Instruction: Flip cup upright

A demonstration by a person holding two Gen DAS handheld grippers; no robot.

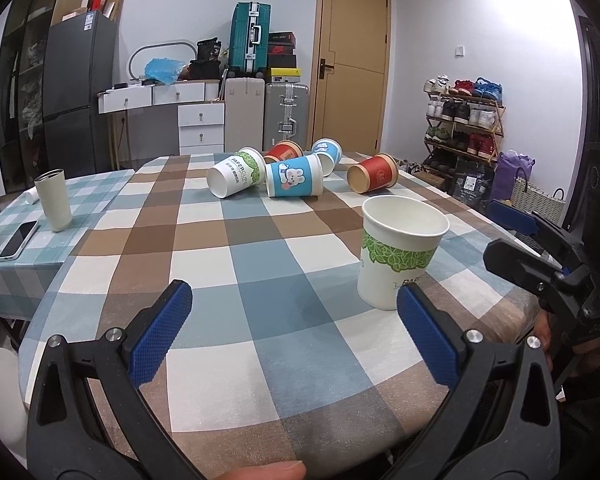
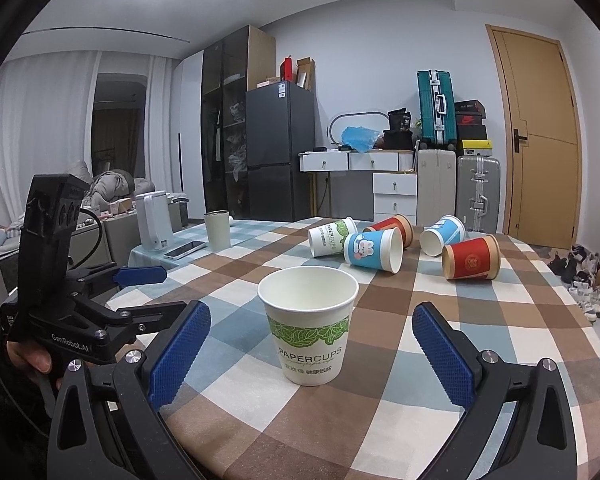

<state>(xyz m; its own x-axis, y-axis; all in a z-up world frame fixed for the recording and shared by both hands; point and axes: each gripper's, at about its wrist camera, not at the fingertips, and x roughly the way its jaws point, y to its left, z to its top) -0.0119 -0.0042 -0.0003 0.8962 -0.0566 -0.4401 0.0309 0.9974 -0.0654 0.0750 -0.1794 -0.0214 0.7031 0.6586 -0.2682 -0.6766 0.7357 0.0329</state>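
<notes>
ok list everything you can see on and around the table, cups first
upright paper cup: 1, white with green leaf band, near table edge, between the right gripper's open fingers
tipped paper cups: 5, on their sides at the far end; white-green, blue rabbit, red, blue-white, red-orange
tumbler: 1, cream, upright, left side table
phone: 1, white edged, flat beside the tumbler
tablecloth: 1, brown, blue and white check
fridge: 1, dark grey, back wall
suitcases: 3, teal stacked above beige and silver
door: 1, tan
shoe rack: 1, wooden, right
left gripper: black, blue pads, open
right gripper: same, open
</notes>
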